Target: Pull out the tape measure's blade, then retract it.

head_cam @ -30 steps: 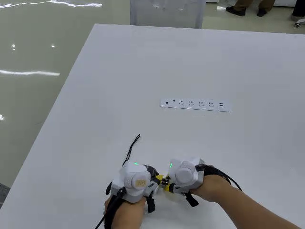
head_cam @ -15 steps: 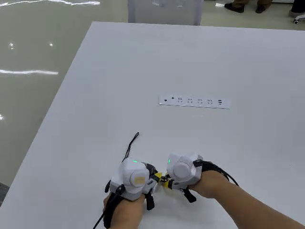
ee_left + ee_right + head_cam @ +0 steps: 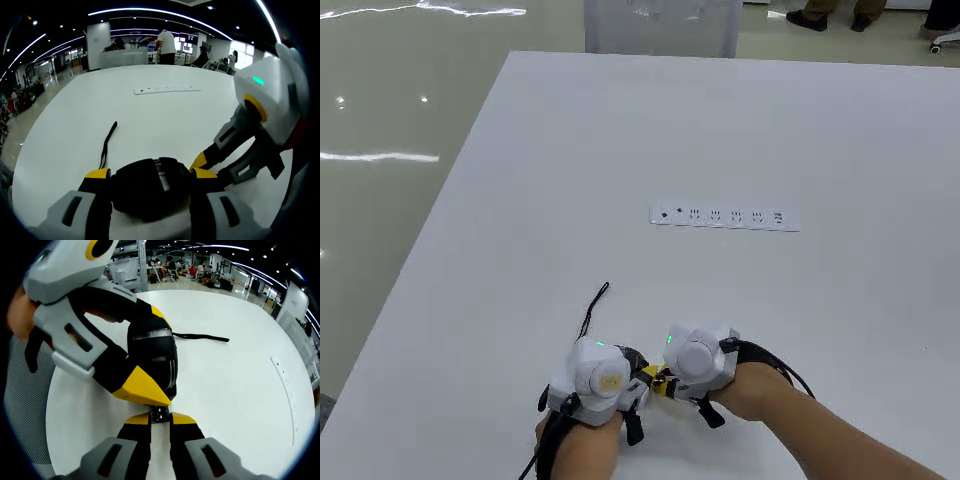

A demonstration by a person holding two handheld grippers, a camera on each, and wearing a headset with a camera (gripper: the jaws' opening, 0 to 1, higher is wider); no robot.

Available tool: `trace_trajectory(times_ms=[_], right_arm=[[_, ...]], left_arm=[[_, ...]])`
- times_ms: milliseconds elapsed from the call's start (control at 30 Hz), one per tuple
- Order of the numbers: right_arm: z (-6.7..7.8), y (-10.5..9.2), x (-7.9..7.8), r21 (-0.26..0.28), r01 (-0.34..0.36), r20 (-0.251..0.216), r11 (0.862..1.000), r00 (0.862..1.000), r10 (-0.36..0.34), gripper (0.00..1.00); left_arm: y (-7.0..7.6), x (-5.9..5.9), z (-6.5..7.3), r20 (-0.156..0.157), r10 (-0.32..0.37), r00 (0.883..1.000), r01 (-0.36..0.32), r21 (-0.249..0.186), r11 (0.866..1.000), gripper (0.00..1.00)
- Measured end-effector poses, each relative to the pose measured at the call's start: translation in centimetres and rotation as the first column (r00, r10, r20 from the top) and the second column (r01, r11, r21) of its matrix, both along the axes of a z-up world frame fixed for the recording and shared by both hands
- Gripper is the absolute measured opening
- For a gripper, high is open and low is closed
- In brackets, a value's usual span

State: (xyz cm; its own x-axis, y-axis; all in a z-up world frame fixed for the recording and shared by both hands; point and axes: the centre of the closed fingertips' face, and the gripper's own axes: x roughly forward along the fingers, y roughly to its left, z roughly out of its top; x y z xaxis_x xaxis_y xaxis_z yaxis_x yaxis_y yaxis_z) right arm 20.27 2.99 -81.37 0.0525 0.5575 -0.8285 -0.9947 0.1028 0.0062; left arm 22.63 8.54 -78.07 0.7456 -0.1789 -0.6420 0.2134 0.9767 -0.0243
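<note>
The tape measure (image 3: 150,192) is a black case with a thin black wrist strap (image 3: 106,142) trailing on the table. My left gripper (image 3: 150,173) is shut on the case, one yellow-tipped jaw on each side. My right gripper (image 3: 160,419) is shut on the blade's end hook (image 3: 159,413), right against the case (image 3: 152,357), so hardly any blade is out. In the head view both grippers meet near the table's front edge, the left gripper (image 3: 634,386) and the right gripper (image 3: 663,383) tip to tip with the case (image 3: 638,362) between them.
A white power strip (image 3: 725,216) lies across the middle of the white table (image 3: 720,130). The strap (image 3: 592,310) runs away from the grippers toward the far left. The table's left edge drops to a shiny floor.
The right gripper has edged slightly toward the left one. Both stay shut on the tape measure; the head camera has shifted a little.
</note>
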Motion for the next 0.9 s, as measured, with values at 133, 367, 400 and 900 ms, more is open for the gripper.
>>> trace_trajectory(times_ms=[133,367,400,900], right_arm=[[0.09,0.21,0.03,0.011,0.012,-0.004,1.000,1.000,-0.012,0.13],[0.55,0.38,-0.18,0.009,0.008,-0.006,1.000,1.000,-0.008,0.13],[0.54,0.36,-0.17,0.008,-0.001,0.001,1.000,1.000,0.001,0.13],[0.50,0.34,-0.17,0.022,0.046,0.018,0.999,0.999,-0.046,0.18]], left_arm=[[-0.02,0.01,0.07,0.000,0.004,1.000,-0.004,-0.005,1.000,0.59],[0.19,0.04,-0.24,0.000,0.007,1.000,-0.007,-0.007,1.000,0.59],[0.21,0.04,-0.28,0.000,0.005,1.000,-0.005,-0.007,1.000,0.59],[0.06,-0.30,0.56,-0.005,0.003,1.000,-0.003,-0.026,1.000,0.61]])
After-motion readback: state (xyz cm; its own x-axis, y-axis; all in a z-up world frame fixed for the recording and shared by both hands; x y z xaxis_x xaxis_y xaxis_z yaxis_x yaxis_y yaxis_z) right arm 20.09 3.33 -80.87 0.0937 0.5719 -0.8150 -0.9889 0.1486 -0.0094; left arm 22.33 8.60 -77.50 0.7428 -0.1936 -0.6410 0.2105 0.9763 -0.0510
